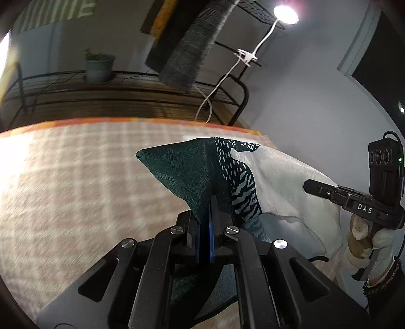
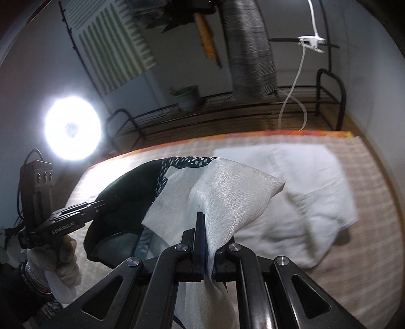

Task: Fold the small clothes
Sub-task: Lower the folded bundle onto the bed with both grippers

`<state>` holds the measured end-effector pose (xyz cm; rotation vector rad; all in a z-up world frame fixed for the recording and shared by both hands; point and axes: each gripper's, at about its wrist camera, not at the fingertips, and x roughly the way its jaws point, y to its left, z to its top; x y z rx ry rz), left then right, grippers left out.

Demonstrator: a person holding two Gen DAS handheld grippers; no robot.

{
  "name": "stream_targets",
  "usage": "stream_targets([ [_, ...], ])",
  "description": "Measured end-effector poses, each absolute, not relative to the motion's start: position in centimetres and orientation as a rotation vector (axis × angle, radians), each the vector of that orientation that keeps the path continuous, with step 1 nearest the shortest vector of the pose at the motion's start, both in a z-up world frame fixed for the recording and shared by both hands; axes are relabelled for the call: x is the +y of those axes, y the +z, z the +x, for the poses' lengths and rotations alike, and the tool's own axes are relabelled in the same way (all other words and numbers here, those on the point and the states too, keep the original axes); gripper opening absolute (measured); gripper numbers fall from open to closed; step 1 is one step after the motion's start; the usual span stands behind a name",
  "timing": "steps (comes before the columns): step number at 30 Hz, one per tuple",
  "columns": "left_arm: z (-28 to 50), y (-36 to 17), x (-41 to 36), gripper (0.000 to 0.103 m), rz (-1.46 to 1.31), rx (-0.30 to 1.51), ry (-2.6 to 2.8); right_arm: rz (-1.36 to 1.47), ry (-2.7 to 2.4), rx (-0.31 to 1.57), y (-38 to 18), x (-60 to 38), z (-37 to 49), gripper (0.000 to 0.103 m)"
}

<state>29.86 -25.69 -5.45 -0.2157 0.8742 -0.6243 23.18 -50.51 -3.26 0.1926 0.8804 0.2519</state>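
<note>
A small garment in dark green, white and a spotted, striped print hangs stretched between my two grippers above the checked table cover. My left gripper is shut on its dark green corner. My right gripper is shut on its white corner. The right gripper also shows at the right of the left wrist view, and the left gripper at the left of the right wrist view. The garment's lower part hangs below the jaws, out of sight.
A folded white cloth lies on the cover at the far right. Behind the table stand a black metal rack with a potted plant, hanging dark fabric, a clip lamp and a bright round light.
</note>
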Motion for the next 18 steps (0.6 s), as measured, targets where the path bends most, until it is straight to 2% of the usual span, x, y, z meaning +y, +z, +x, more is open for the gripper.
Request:
stream_targets([
  [7,32.5,-5.5,-31.6,0.002,-0.197,0.841,-0.647,0.132,0.198,0.847,-2.3,-55.9,25.9,0.001],
  [18,36.1,-7.5,-38.8,0.002,-0.155,0.849,-0.650,0.081,0.165,0.860,-4.1,-61.7,31.4,0.001],
])
